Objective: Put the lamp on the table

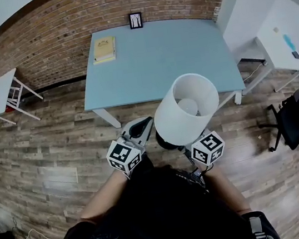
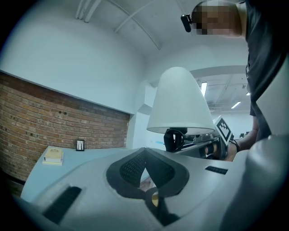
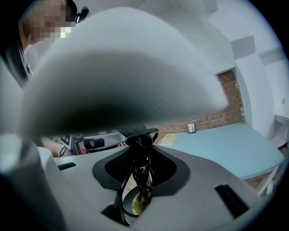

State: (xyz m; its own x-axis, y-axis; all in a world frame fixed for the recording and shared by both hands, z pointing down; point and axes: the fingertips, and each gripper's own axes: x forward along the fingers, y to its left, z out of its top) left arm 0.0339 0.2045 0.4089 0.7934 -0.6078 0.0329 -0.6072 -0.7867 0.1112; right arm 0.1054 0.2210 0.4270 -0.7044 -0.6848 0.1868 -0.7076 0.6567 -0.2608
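Note:
The lamp (image 1: 187,107) has a white cone shade and a black stem wrapped in its black cord (image 3: 140,158). My right gripper (image 3: 141,153) is shut on that stem and holds the lamp upright just short of the light blue table's (image 1: 157,58) near edge. In the head view the shade hides its jaws; only its marker cube (image 1: 207,147) shows. My left gripper (image 1: 139,128) is beside the lamp on the left, its pads (image 2: 135,169) meeting at the tips with nothing between them. In the left gripper view the lamp (image 2: 180,101) stands to the right, ahead of the jaws.
A yellow book (image 1: 104,49) lies at the table's far left corner, and a small black picture frame (image 1: 135,20) stands at its far edge against the brick wall. A white side table (image 1: 2,94) is at left. At right are a white desk (image 1: 279,48) and a black office chair (image 1: 295,115).

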